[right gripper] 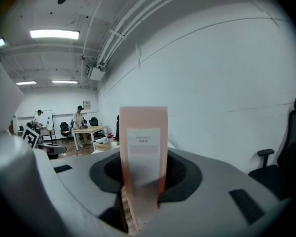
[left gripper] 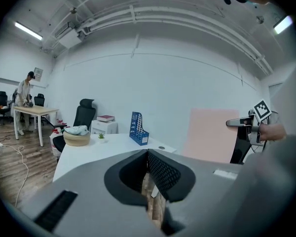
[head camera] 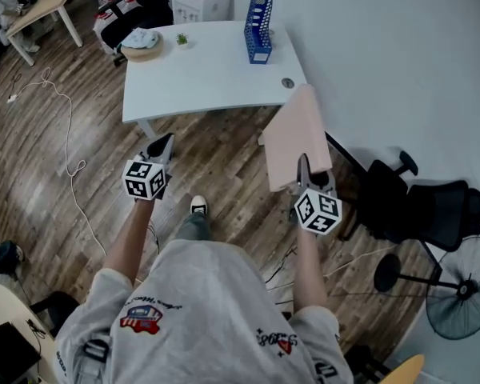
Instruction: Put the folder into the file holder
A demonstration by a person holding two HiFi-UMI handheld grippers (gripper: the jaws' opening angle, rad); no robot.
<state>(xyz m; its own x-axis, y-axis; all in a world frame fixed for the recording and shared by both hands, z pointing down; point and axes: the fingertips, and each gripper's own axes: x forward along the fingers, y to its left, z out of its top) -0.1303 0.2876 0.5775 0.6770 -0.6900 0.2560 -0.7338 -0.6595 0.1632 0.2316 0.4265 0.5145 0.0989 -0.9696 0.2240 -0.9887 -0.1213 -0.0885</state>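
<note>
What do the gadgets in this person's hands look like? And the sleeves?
Both the left gripper and the right gripper are grey plastic, with black textured pads and a white cube of black square markers. The person wears a grey short-sleeved T-shirt.

A white table [head camera: 208, 78] stands on a wood floor [head camera: 224, 162]. Near its far right edge a blue file holder [head camera: 258, 26] stands upright. At the far left corner sits a basket [head camera: 142, 48] with cloth in it, and a small plant [head camera: 182, 39] is just beside it. A round grey disc [head camera: 287, 82] lies by the near right corner. A white cable [head camera: 64, 126] trails over the floor left of the table.
</note>
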